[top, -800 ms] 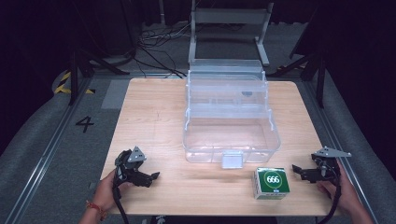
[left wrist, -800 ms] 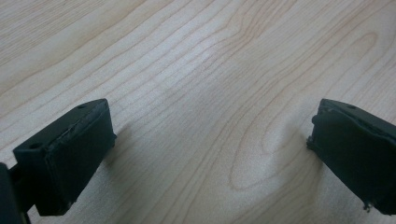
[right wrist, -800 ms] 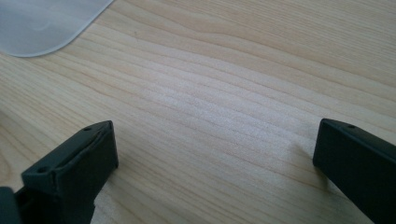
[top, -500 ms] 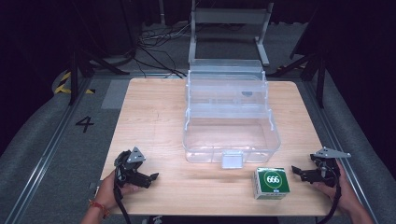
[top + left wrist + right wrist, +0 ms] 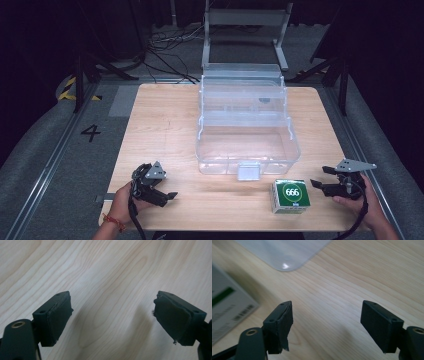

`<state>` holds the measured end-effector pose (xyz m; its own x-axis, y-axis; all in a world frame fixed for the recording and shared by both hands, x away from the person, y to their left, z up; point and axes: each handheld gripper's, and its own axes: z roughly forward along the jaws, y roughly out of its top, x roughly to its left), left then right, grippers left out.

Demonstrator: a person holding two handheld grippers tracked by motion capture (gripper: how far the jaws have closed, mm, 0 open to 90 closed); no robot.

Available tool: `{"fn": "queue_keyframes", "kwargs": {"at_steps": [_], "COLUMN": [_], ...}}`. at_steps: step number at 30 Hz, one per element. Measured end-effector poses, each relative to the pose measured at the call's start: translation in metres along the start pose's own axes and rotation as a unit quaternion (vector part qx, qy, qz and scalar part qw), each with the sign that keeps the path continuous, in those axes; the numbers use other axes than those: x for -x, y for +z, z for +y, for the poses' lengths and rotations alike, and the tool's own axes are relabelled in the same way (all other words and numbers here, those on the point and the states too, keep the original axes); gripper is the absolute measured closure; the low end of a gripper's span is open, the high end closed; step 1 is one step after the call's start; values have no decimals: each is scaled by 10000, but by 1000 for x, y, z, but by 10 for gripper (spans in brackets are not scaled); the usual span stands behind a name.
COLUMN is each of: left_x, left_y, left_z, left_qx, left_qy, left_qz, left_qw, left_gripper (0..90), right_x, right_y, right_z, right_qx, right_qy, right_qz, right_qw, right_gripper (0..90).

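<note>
Both hand-held grippers (image 5: 171, 195) (image 5: 316, 182) gape wide, holding nothing.

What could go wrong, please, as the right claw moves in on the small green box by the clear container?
The right claw stands open beside the green box, which lies loose on the table; a sideways nudge could slide it rather than seat it between the jaws. The box also sits close to the clear container and its front latch, so a wide approach may bump them. The box lies near the table's front edge and might be pushed off.
</note>
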<state>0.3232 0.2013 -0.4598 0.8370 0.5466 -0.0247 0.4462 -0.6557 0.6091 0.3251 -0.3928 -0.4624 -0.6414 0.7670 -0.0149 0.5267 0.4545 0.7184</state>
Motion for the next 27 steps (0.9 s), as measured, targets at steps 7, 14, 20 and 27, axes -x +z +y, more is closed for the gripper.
{"fn": "queue_keyframes", "kwargs": {"at_steps": [7,14,20,27], "left_x": [20,46,63,68], "left_y": [-1,6,10,18], "left_z": [21,37,45,39], "left_qx": [75,-14,-50,-170], "left_qy": [135,525,838,914], "left_qz": [-215,-437,-552,-735], "left_qw": [9996,9977,9949,9930], "left_gripper": [150,154,150,156], "right_x": [-17,-33,-33,-38], "right_y": [-5,-6,-11,-21], "right_z": [7,16,13,13], "right_qx": [26,-15,-214,-139], "right_qy": [-236,-579,-773,-1056], "right_qz": [360,501,630,1030], "right_qw": [9991,9971,9948,9890], "right_gripper": [293,308,305,291]}}
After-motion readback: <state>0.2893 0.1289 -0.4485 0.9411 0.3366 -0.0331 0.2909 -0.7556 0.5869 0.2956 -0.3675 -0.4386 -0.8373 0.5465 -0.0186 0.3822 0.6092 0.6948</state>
